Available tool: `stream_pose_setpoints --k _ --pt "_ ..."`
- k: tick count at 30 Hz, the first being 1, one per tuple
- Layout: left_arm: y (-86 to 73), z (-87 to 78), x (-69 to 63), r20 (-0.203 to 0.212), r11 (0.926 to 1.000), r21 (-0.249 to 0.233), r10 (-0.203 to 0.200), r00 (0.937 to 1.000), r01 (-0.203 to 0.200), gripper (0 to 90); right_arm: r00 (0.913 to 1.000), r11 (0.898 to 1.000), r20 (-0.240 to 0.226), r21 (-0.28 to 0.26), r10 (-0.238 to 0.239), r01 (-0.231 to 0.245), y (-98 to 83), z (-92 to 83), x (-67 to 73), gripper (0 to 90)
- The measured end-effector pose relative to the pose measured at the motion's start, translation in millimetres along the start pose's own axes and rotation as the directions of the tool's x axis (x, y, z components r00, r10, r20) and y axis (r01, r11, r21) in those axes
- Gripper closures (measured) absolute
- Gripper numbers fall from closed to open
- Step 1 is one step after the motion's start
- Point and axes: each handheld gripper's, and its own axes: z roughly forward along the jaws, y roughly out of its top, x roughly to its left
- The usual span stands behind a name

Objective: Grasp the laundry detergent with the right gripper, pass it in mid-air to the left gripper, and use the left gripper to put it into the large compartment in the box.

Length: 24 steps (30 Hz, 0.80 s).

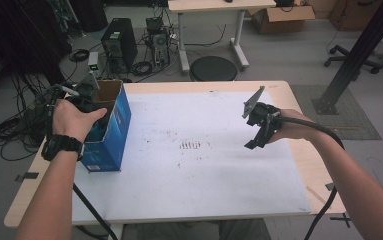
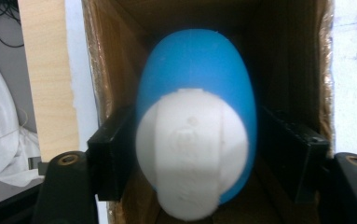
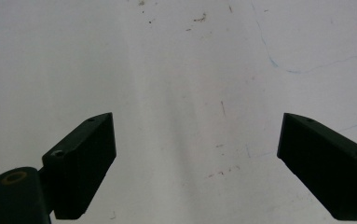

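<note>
A blue egg-shaped object (image 2: 195, 74) with a white cap (image 2: 190, 163) sits between the jaws of my left gripper (image 2: 195, 154), down inside the open cardboard box (image 2: 115, 60). A thin dark gap shows on each side of it, so the pads do not seem to press. In the high view the left gripper (image 1: 86, 102) dips into the top of the blue box (image 1: 110, 135) at the table's left edge. My right gripper (image 1: 259, 137) hovers over the white mat (image 1: 194, 165) at the right. The right gripper (image 3: 197, 158) is open with nothing between its fingers.
The white mat (image 3: 190, 70) covers most of the wooden table (image 1: 299, 100) and bears small dark marks near its middle. Beyond the table stand a round black stool (image 1: 213, 68), computer towers (image 1: 119, 42) with cables, and another desk (image 1: 214, 5).
</note>
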Motion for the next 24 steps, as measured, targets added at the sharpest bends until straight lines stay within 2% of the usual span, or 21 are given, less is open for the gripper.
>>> stream_pose_setpoints --k 8,14,16,20,21,24 --pt "1.8 -20.8 -0.6 -0.006 0.9998 -0.014 0.015 0.9999 -0.015 28.0 1.0 1.0 -0.006 -0.003 0.0 0.0 -0.9 -1.7 -0.7 11.3" --pt "0.5 -41.7 -5.1 -0.017 0.9983 -0.042 0.04 0.999 -0.041 24.9 1.0 1.0 -0.009 -0.018 -0.003 0.003 2.9 -4.8 0.1 11.1" --pt "0.6 -49.6 -8.4 -0.025 0.9962 -0.06 0.061 0.9978 -0.063 23.6 0.9999 1.0 -0.009 -0.021 -0.005 0.005 4.2 -5.8 0.5 10.7" --pt "1.5 -64.9 -19.0 -0.013 0.9873 -0.108 0.115 0.9932 -0.116 21.6 0.9999 0.999 -0.014 -0.036 -0.003 0.003 5.1 -7.2 1.8 10.1" --pt "1.6 -67.5 -23.5 -0.017 0.9835 -0.114 0.139 0.9901 -0.14 20.4 0.9999 0.999 -0.016 -0.036 -0.005 0.004 5.2 -7.3 2.2 9.9" --pt "2.6 -73.2 -37.4 0.005 0.9709 -0.142 0.196 0.9807 -0.193 17.7 0.9996 0.999 -0.026 -0.045 0.003 -0.004 4.9 -7.6 2.9 9.4"
